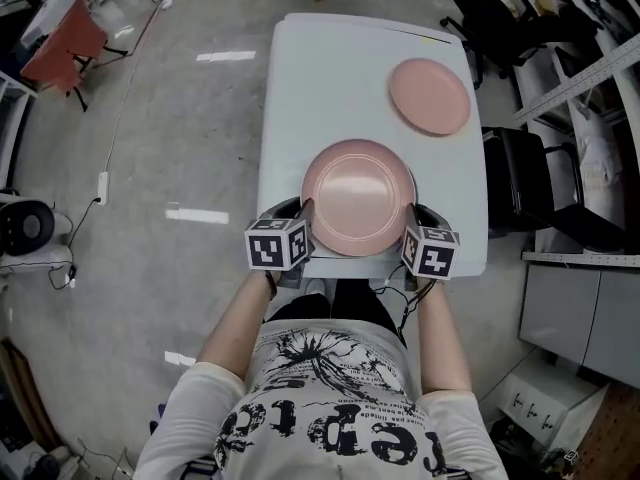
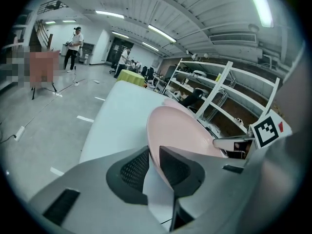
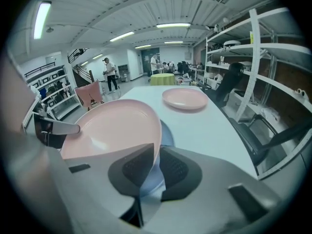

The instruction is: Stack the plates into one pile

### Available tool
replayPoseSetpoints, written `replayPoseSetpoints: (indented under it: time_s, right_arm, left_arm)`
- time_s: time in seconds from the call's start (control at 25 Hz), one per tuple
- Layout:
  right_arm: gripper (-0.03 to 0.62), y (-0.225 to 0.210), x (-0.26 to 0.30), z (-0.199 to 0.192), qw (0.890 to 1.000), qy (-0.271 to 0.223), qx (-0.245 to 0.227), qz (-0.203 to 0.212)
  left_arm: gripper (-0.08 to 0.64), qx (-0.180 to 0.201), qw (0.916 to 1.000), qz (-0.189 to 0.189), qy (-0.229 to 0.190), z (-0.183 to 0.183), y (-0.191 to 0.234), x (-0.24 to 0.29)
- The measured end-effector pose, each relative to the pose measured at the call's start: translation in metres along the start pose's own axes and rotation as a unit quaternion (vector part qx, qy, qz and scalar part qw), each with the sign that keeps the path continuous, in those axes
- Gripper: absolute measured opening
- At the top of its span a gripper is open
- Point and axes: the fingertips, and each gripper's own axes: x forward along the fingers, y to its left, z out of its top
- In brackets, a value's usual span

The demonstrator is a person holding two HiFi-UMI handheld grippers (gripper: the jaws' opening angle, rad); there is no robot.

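Observation:
I hold one pink plate (image 1: 358, 196) in the air over the near end of the white table (image 1: 330, 78), gripped from both sides. My left gripper (image 1: 304, 224) is shut on its left rim, my right gripper (image 1: 411, 226) on its right rim. In the left gripper view the rim of the held plate (image 2: 180, 130) runs between the jaws of the left gripper (image 2: 153, 152). The right gripper view shows the same plate (image 3: 114, 128) pinched by the right gripper (image 3: 157, 155). A second pink plate (image 1: 429, 95) (image 3: 185, 99) lies flat at the table's far right.
Black chairs (image 1: 525, 183) and white shelving (image 3: 253, 67) stand along the table's right side. A red chair (image 1: 60, 43) stands on the grey floor far left, a power strip (image 1: 102, 186) lies nearer. People (image 2: 73, 43) stand far off in the hall.

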Motion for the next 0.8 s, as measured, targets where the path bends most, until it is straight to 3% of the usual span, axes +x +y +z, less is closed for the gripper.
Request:
replayPoseSetpoints:
  time_s: [0.28,0.44,0.56,0.8]
  right_arm:
    - [0.043,-0.022,0.007,-0.019,1.000,0.020,0.019,0.011]
    - [0.043,-0.028,0.020,-0.016,0.999,0.024,0.019,0.025]
    - [0.043,-0.037,0.027,-0.014,0.999,0.024,0.008,0.029]
    - [0.051,-0.046,0.032,-0.016,0.998,0.038,-0.019,0.034]
  left_arm:
    - [0.061,-0.004,0.9994,0.020,0.027,-0.014,-0.016,0.014]
    - [0.054,0.008,0.9967,0.072,0.038,-0.015,-0.013,0.025]
    - [0.060,0.042,0.9897,0.127,0.051,-0.022,-0.016,0.038]
    - [0.067,0.051,0.9862,0.152,0.041,-0.025,-0.018,0.047]
